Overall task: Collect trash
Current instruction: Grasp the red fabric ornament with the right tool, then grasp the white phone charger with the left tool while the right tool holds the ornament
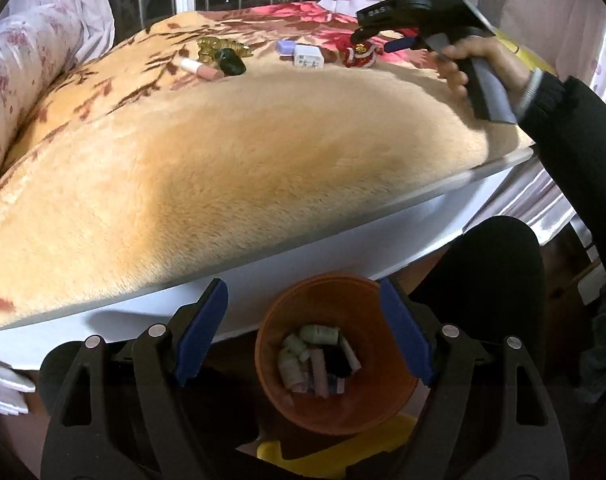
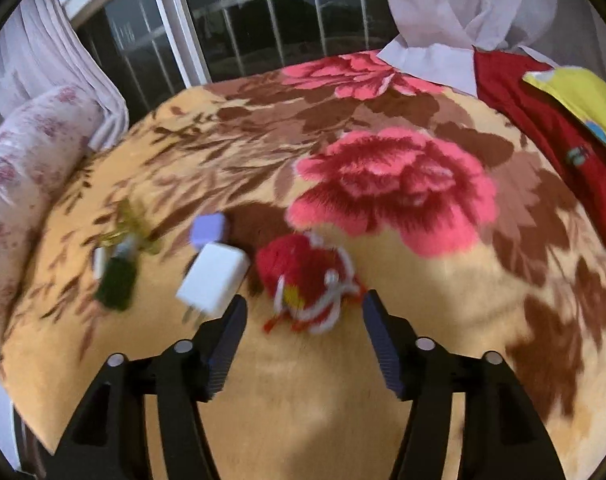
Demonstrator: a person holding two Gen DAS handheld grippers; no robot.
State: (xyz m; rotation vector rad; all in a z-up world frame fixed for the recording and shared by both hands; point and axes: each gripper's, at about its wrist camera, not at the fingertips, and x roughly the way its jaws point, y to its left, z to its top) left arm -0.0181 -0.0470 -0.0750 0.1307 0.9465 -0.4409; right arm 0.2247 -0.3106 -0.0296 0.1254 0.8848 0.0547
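Red yarn with white loops makes up the small knitted bundle that we take to be the next piece of trash; it lies on the plush flowered blanket, toward the far side of the bed from the near edge, just in front of our right gripper. That gripper is spread wide, empty, its tips either side of the bundle's near end but not touching it. Just to the bundle's left lie a white charger plug and a lilac block, and farther left a dark green bottle, a pink tube and something gold; we cannot say which of these count as trash. Our left gripper is also spread and empty, hanging off the near edge of the bed directly over the orange bin, which already holds rolled scraps of paper. We judge the step in hand to be the right gripper's approach to the bundle. Next it needs to push forward until the yarn sits between the fingers, close gently since the bundle is soft and may squash or snag on the pile, keep clear of the charger plug, then carry it back over the near edge to the bin.
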